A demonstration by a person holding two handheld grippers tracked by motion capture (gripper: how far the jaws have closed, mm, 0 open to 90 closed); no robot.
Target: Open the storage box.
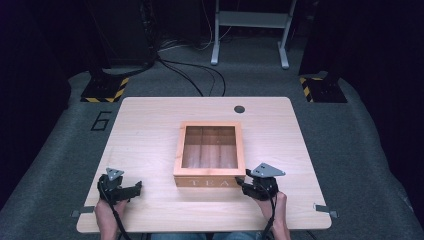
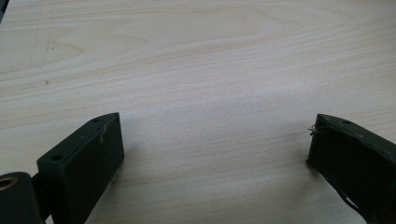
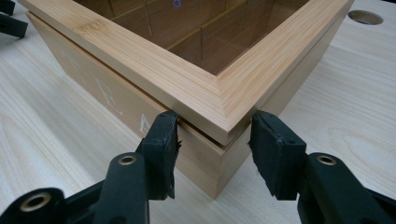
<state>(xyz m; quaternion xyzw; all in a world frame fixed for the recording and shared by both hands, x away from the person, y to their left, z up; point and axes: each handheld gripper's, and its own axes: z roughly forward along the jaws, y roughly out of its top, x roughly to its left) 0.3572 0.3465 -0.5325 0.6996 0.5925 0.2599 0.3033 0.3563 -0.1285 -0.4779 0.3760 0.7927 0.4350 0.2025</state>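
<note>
A wooden tea box (image 1: 207,182) with a glass-paned lid and the word TEA on its front stands in the middle of the light wooden table (image 1: 145,130). My right gripper (image 1: 244,183) is at the box's front right corner. In the right gripper view its jaws straddle that corner of the tea box (image 3: 187,79) at the lid seam. One pad (image 3: 161,140) lies on the lettered front and the other against the side, so my right gripper (image 3: 215,135) is shut on the corner. My left gripper (image 1: 136,188) rests on the table left of the box. Over bare wood, my left gripper (image 2: 215,140) stands wide open.
A round cable hole (image 1: 239,109) is near the table's far edge. Beyond the table stand a grey metal frame (image 1: 250,22), two bases with yellow-black stripes (image 1: 105,90), and cables on the floor. The number 6 (image 1: 101,121) is marked on the floor at left.
</note>
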